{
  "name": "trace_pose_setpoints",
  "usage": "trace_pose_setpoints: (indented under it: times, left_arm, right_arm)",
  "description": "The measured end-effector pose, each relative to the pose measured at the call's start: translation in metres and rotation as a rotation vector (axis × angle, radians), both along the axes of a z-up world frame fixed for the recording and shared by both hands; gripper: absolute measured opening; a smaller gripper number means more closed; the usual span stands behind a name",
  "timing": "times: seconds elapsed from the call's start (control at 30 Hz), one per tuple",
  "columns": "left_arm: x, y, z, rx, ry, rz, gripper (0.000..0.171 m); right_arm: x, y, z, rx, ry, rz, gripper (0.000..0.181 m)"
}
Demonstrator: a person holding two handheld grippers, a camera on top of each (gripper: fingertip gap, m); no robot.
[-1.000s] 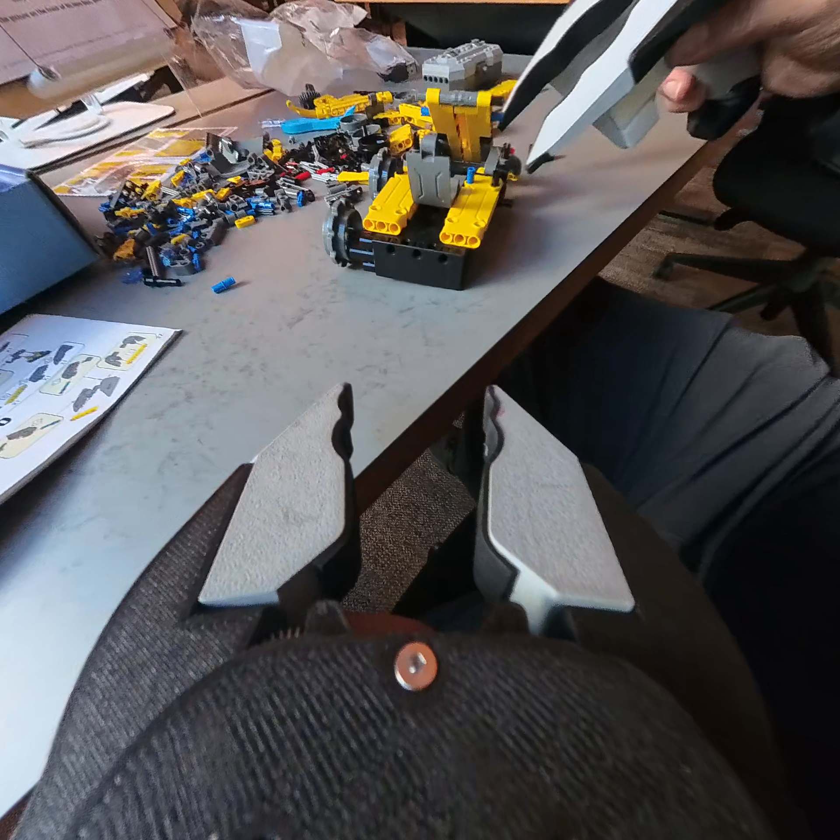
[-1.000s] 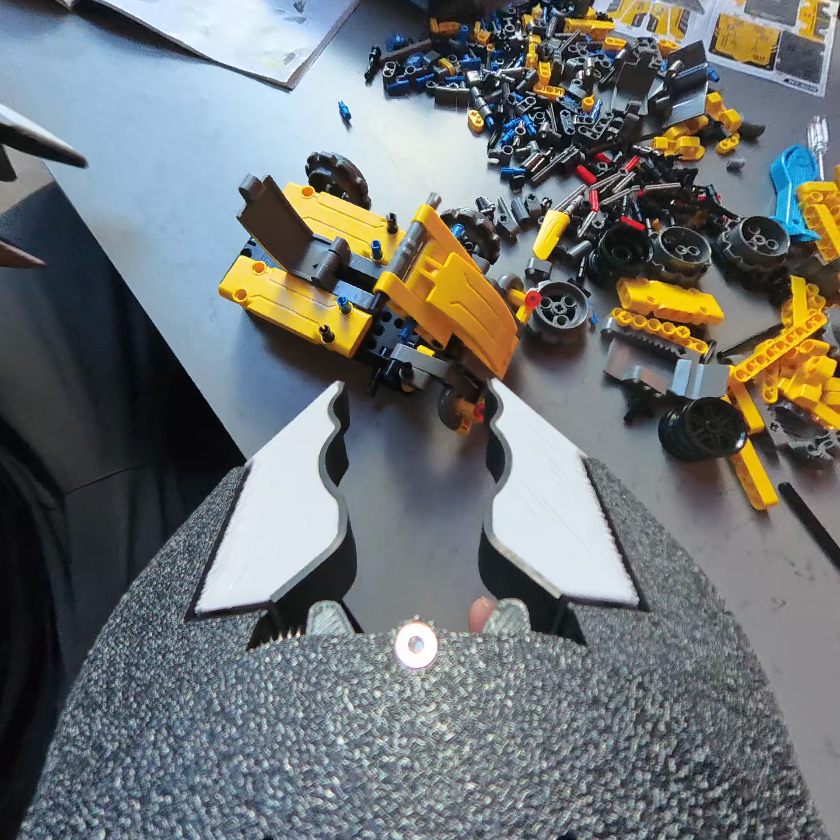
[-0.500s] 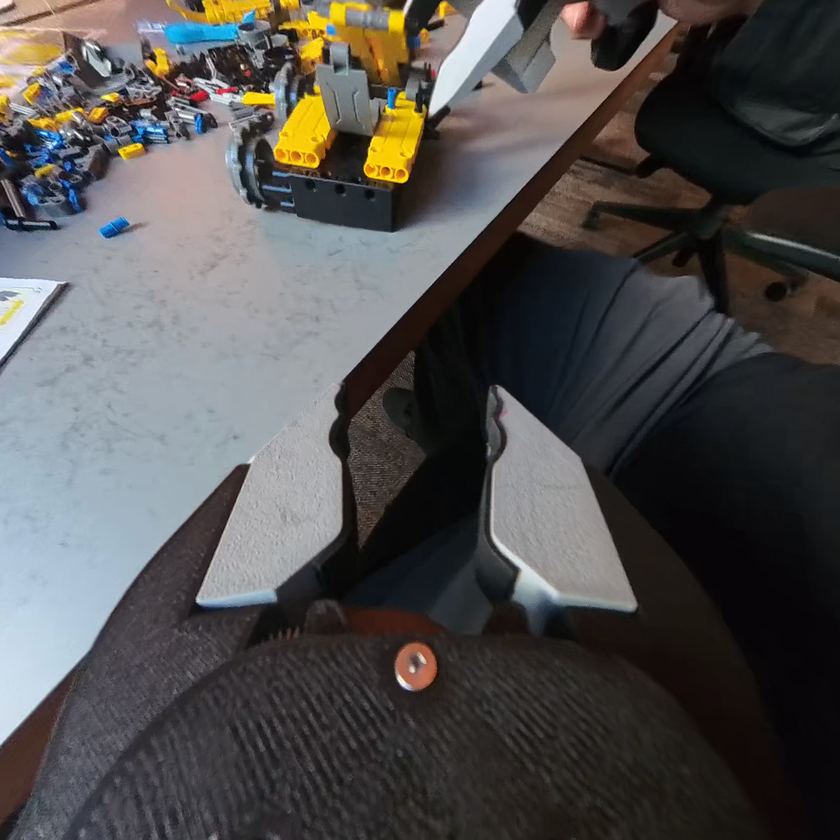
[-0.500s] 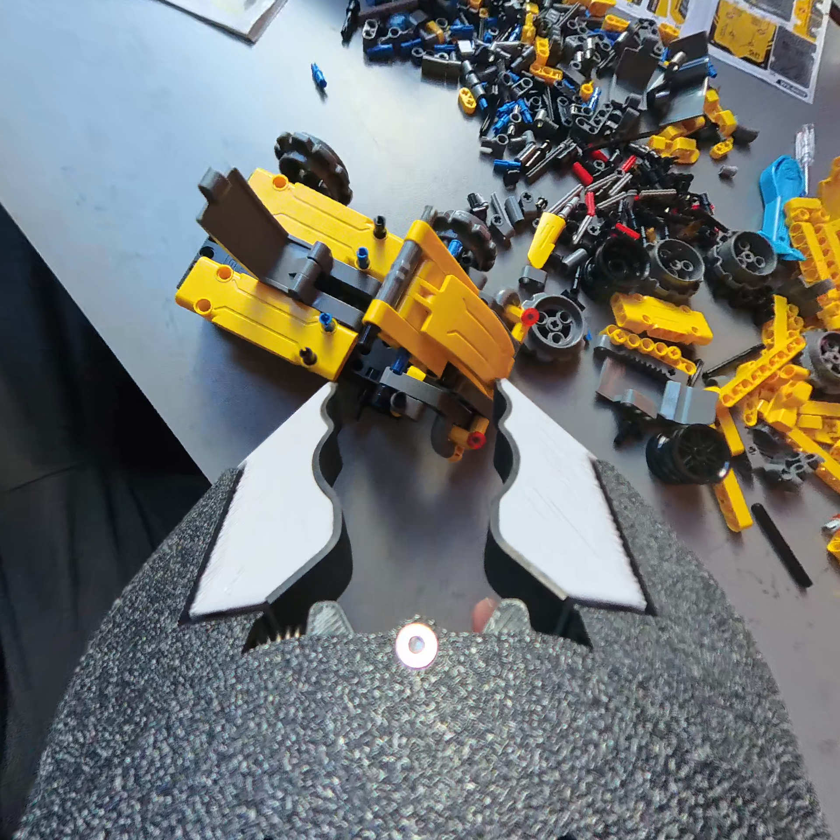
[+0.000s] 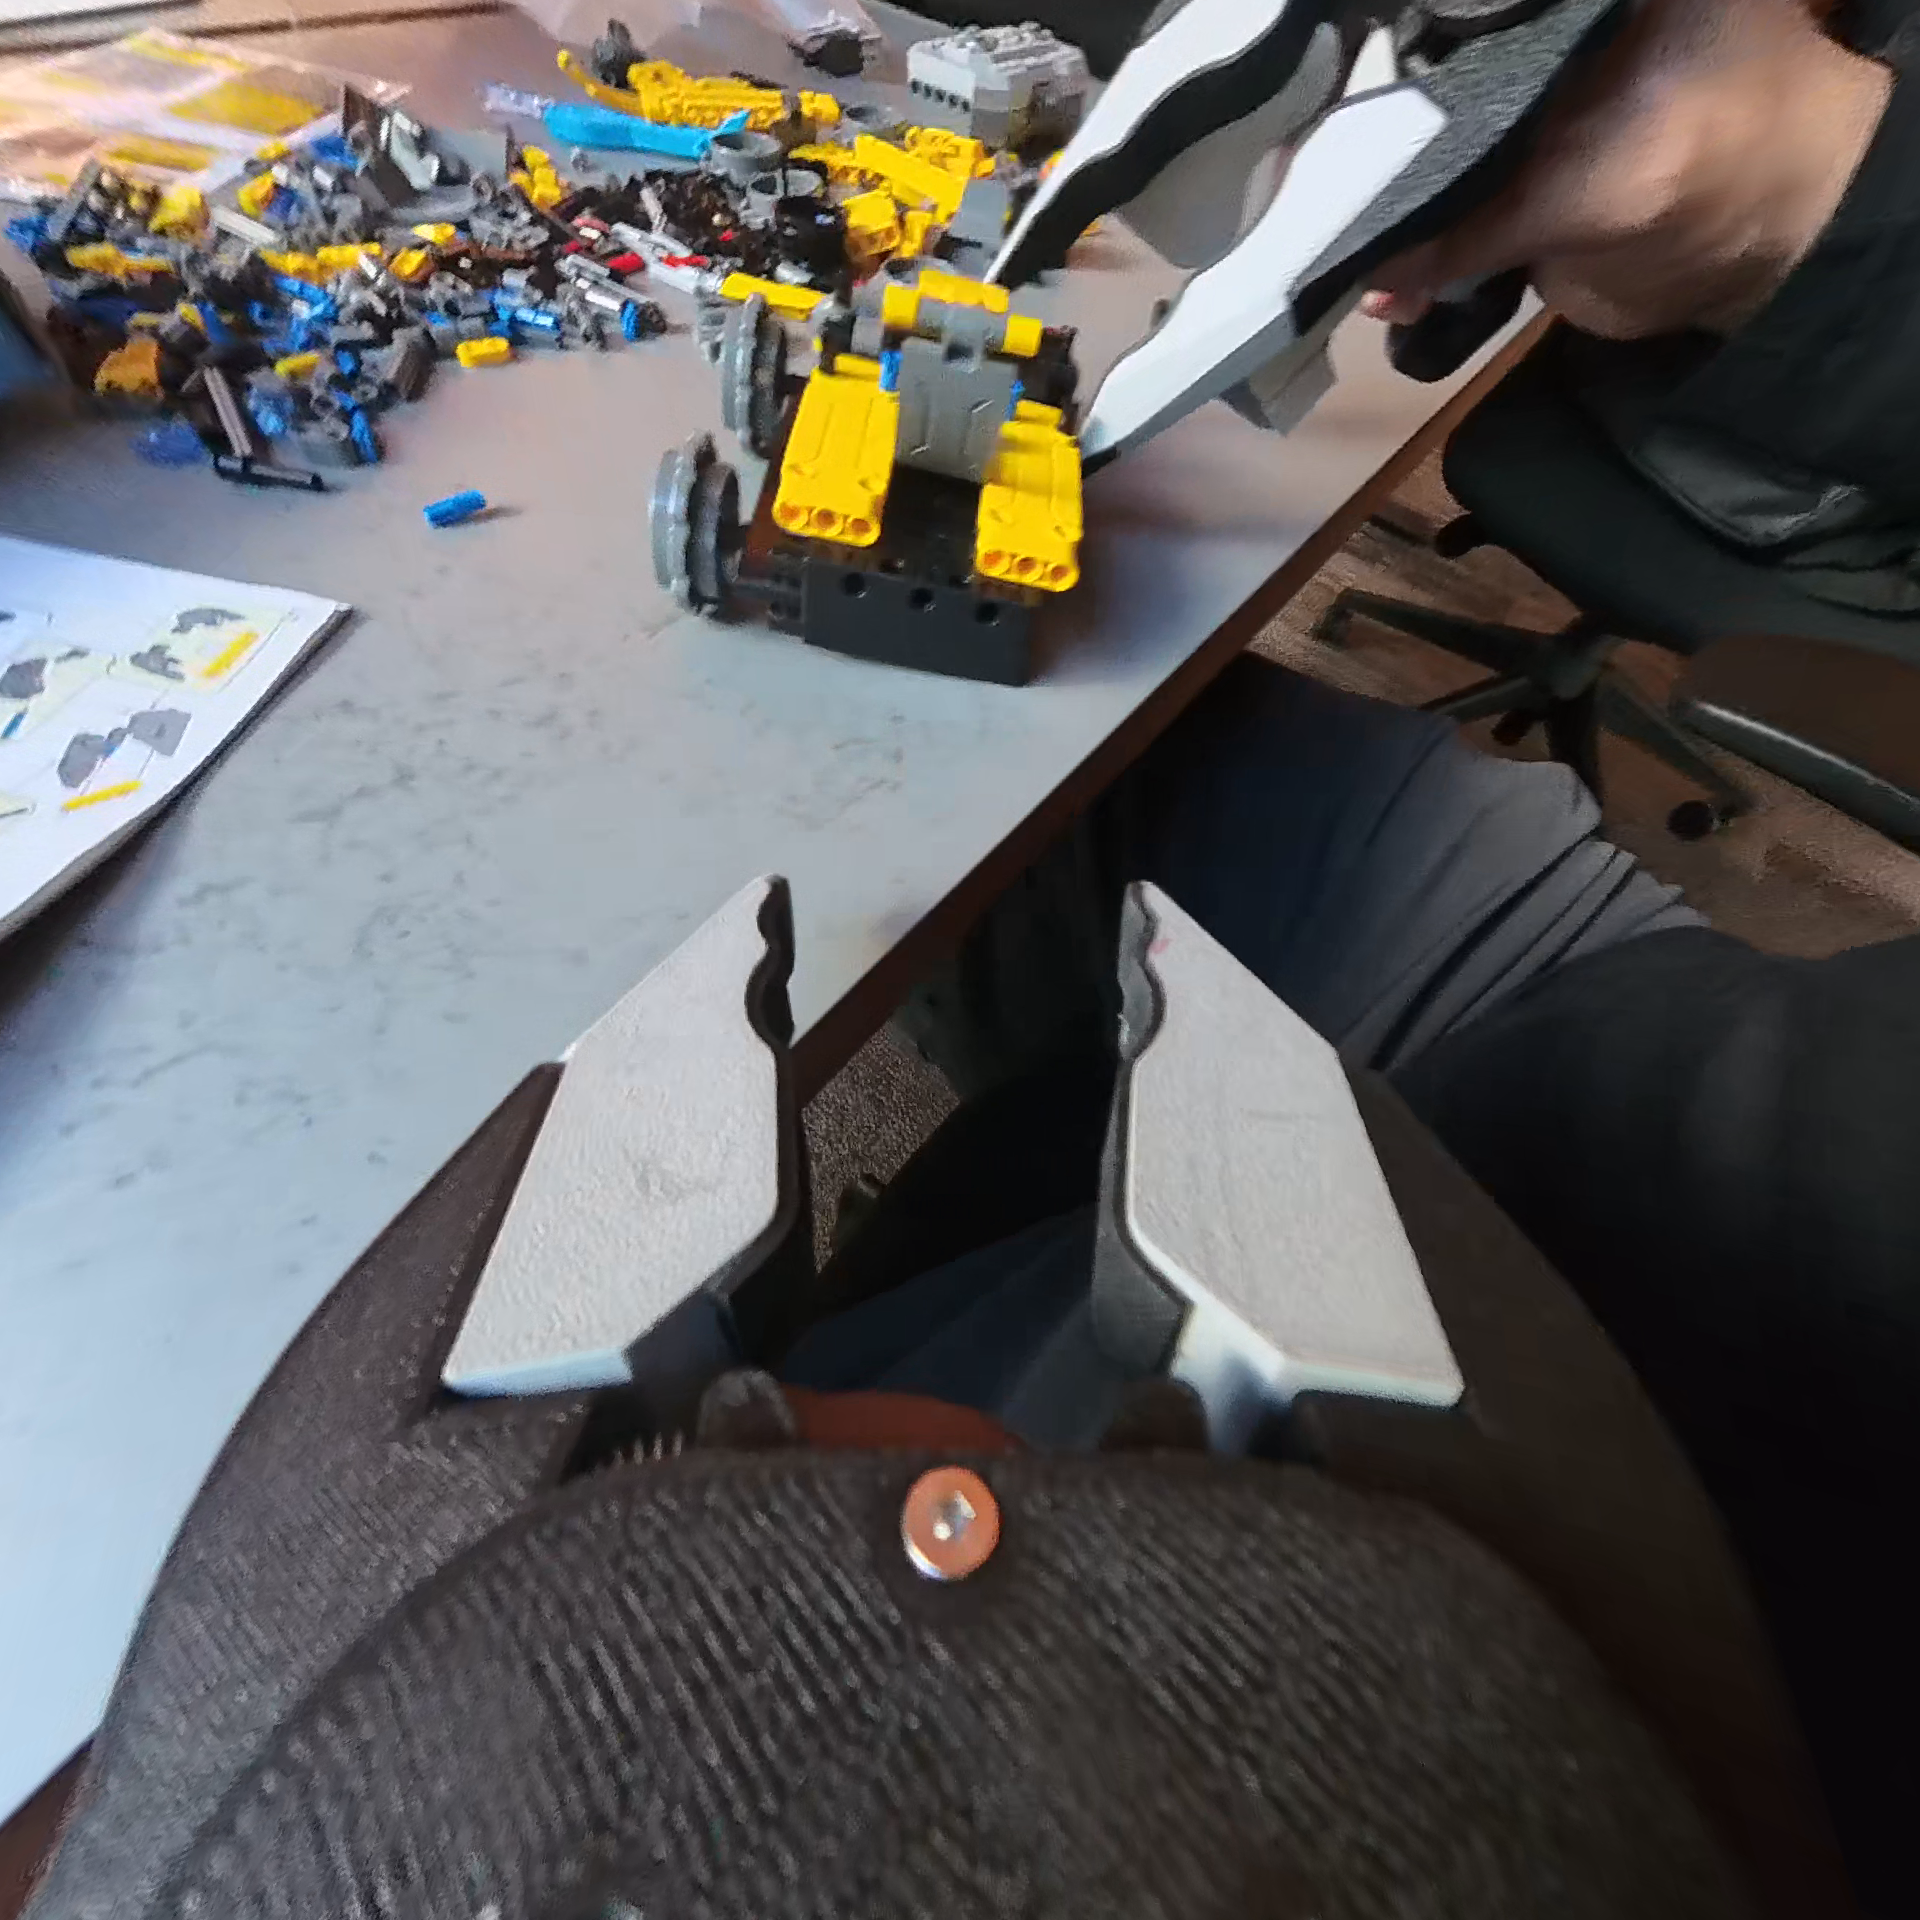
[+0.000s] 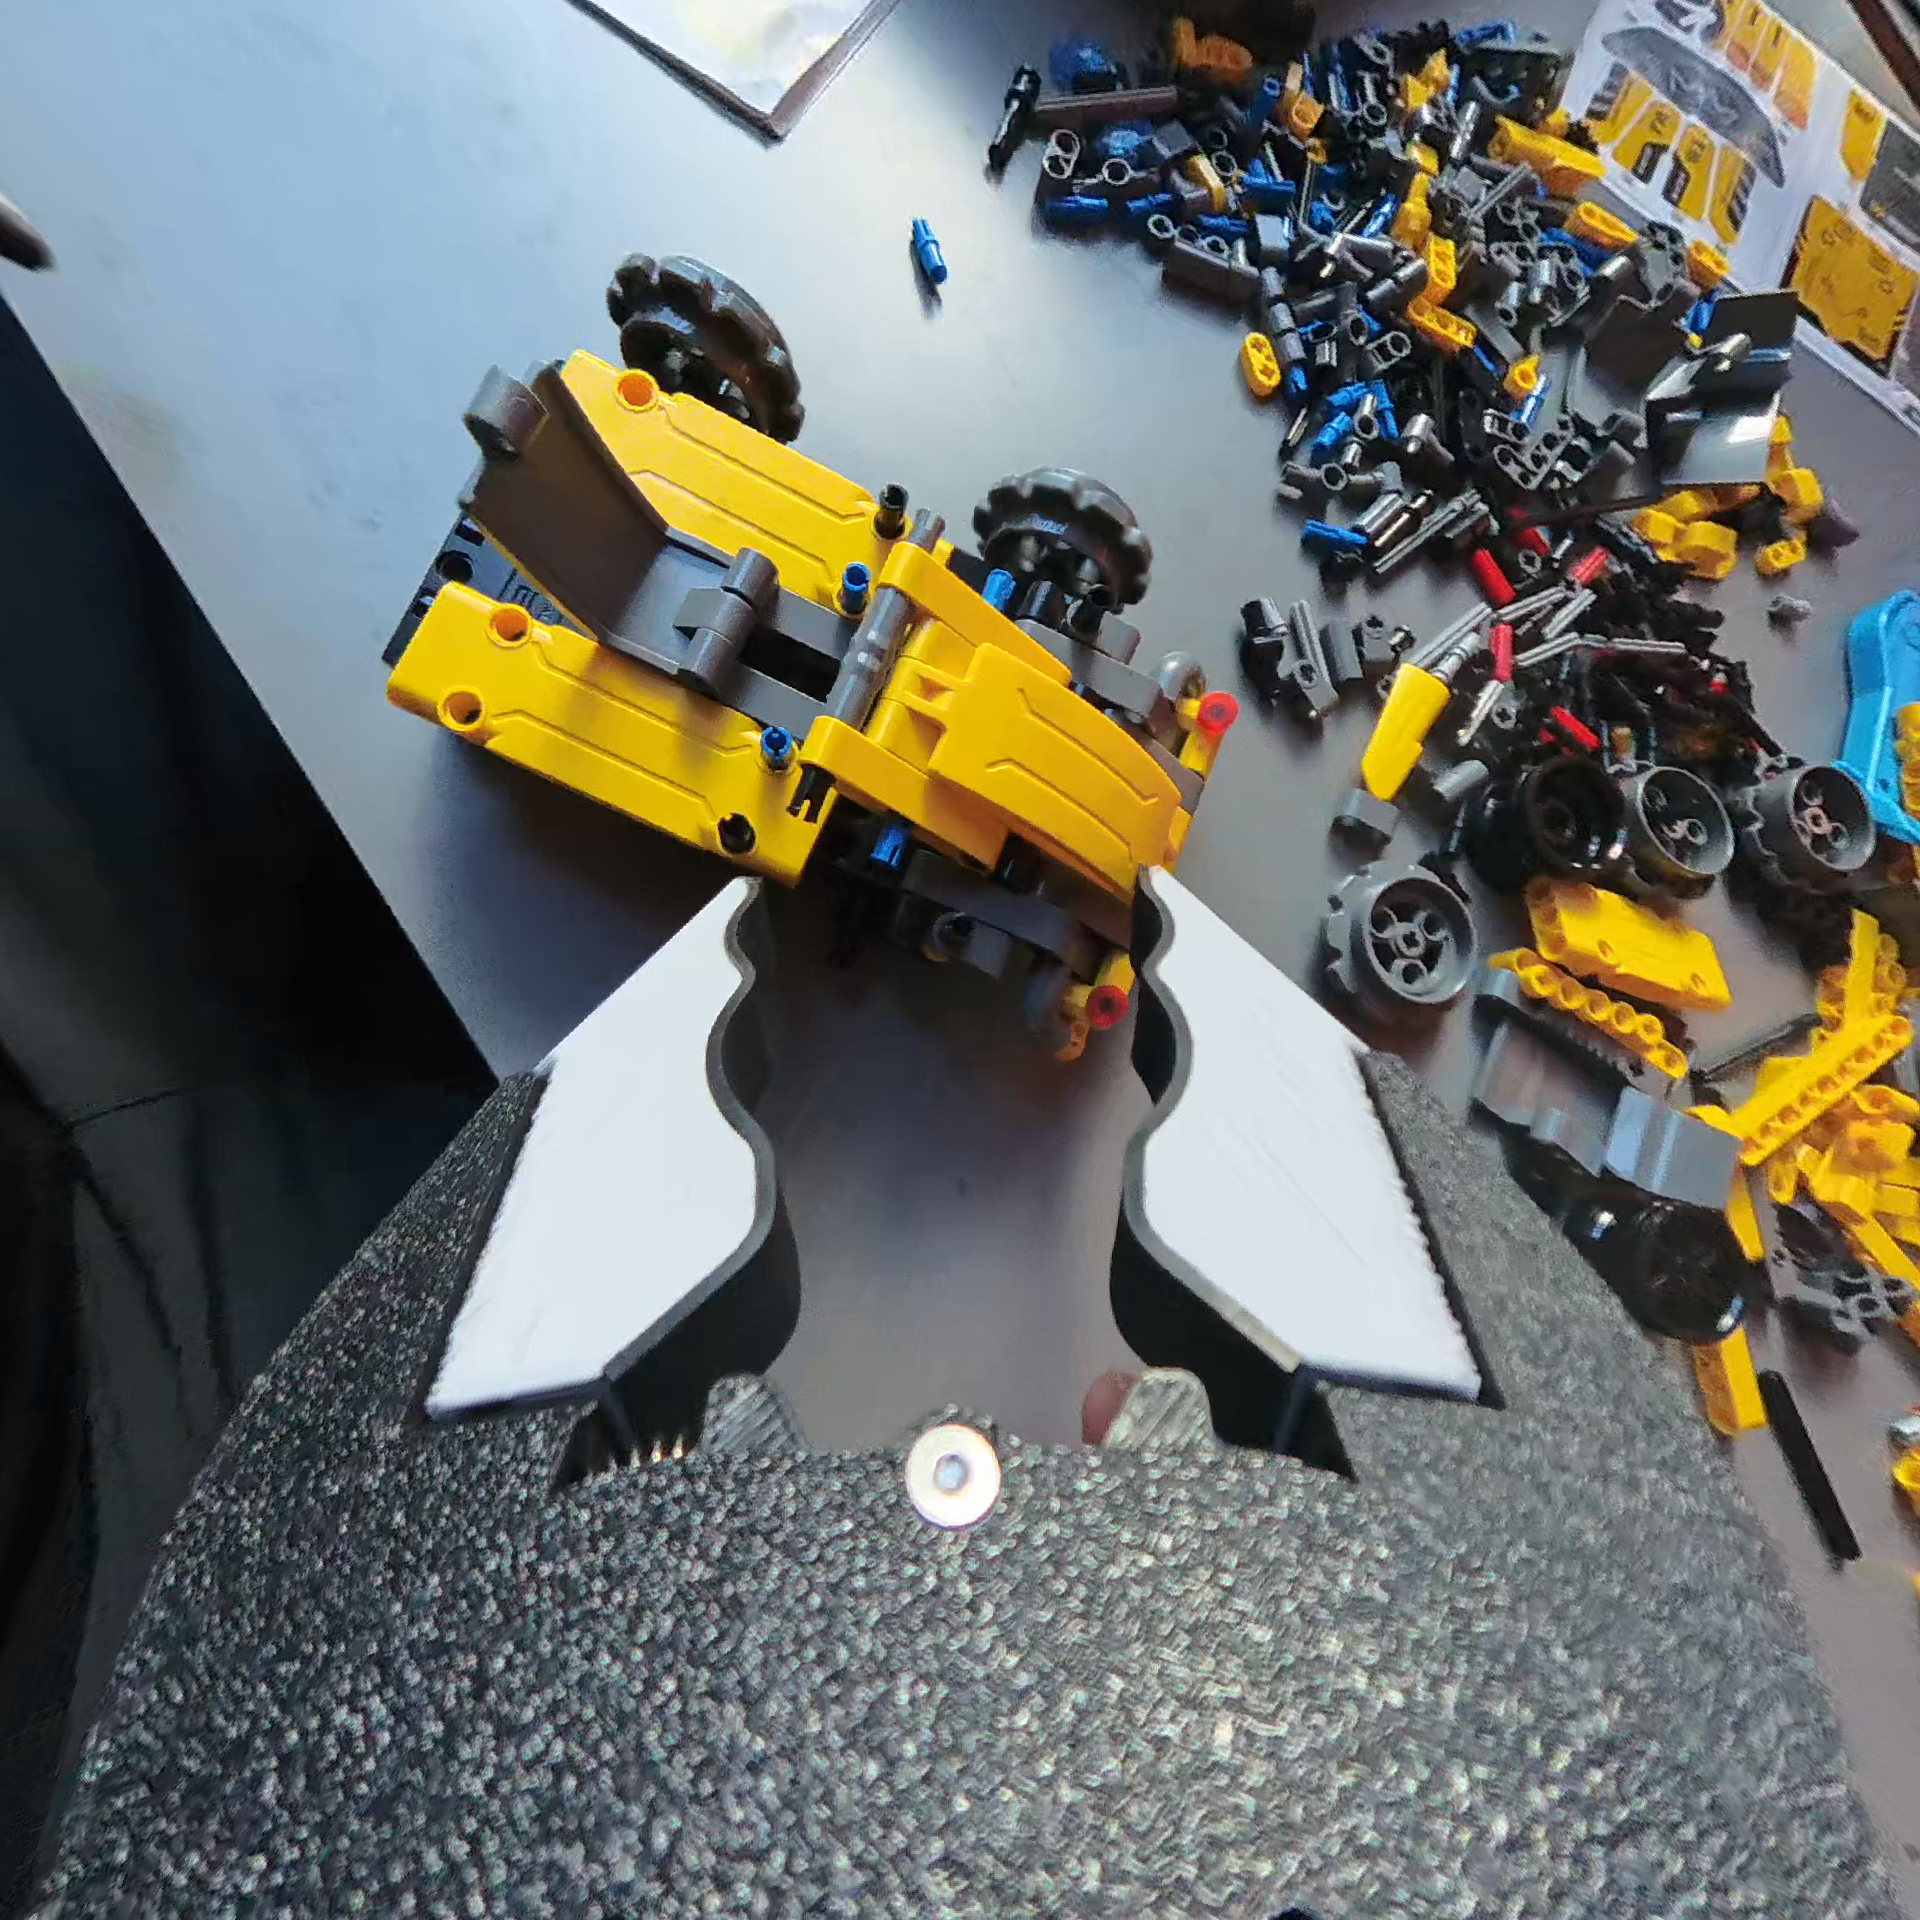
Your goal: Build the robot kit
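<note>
Two hand-held grippers at a grey table (image 5: 436, 914) strewn w/ building-brick parts. Left gripper (image 5: 956, 914): fingers spread wide, nothing between them; it hangs over the table's near edge, one finger above the tabletop, the other past the edge over the person's lap, well apart from every part. Right gripper (image 6: 940, 894): fingers likewise wide apart, empty, tips just at the near side of a part-built yellow-and-black vehicle model (image 6: 790, 665); whether the tips touch the model cannot be told. In the left wrist view the same gripper (image 5: 1049, 353) comes down from upper right, held by a hand (image 5: 1662, 197), its lower finger tip just beside the model's (image 5: 914, 499) right flank. Model: yellow side panels, dark grey tilted seat-like plate on top, black base, two dark toothed wheels on the side away from the table edge; it sits near that edge. Beyond it, a loose pile of small parts (image 6: 1455, 343), yellow, blue, black, grey, red; several loose wheels (image 6: 1403, 940) just right of the model; one blue pin (image 6: 928, 249) lies alone. An open instruction booklet (image 5: 125, 707) lies at left in the left wrist view; a printed sheet (image 6: 1766, 177) beyond the pile. An office chair (image 5: 1662, 582) stands on the floor at right.
</note>
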State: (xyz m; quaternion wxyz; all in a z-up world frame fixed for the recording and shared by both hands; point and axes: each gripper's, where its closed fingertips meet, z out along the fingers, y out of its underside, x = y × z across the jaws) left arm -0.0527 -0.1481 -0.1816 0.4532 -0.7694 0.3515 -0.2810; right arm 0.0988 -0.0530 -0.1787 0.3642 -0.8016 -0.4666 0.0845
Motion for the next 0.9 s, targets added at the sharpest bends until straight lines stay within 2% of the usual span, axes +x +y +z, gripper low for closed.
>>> trace_pose_setpoints:
  times: [0.17, 0.37, 0.47, 0.57, 0.7, 0.77, 0.83, 0.9]
  left_arm:
    - [-0.006, 0.008, -0.010, -0.060, -0.007, 0.025, 0.060]
    - [-0.002, 0.009, -0.009, -0.030, -0.033, 0.002, 0.058]
    - [0.007, 0.010, 0.002, -0.025, -0.131, -0.024, 0.056]
    - [0.013, 0.013, 0.010, 0.041, -0.147, -0.048, 0.056]
    - [0.020, 0.014, 0.022, 0.103, -0.195, -0.084, 0.058]
    - [0.028, 0.004, 0.032, 0.105, -0.263, -0.167, 0.065]
    - [0.031, 0.001, 0.043, 0.142, -0.314, -0.200, 0.063]
    - [0.035, 0.006, 0.043, 0.166, -0.300, -0.203, 0.064]
  right_arm:
    - [0.004, -0.003, 0.011, 0.036, 0.101, 0.016, 0.064]
    - [0.017, 0.006, 0.046, 0.122, 0.338, -0.051, 0.064]
    - [0.030, 0.016, 0.051, 0.158, 0.391, -0.089, 0.063]
    - [0.041, 0.027, 0.057, 0.184, 0.431, -0.105, 0.062]
    - [0.058, 0.045, 0.072, 0.217, 0.460, -0.134, 0.043]
    - [0.063, 0.048, 0.076, 0.204, 0.489, -0.122, 0.029]
    - [0.066, 0.051, 0.076, 0.196, 0.503, -0.110, 0.032]
    - [0.066, 0.055, 0.069, 0.176, 0.476, -0.100, 0.036]
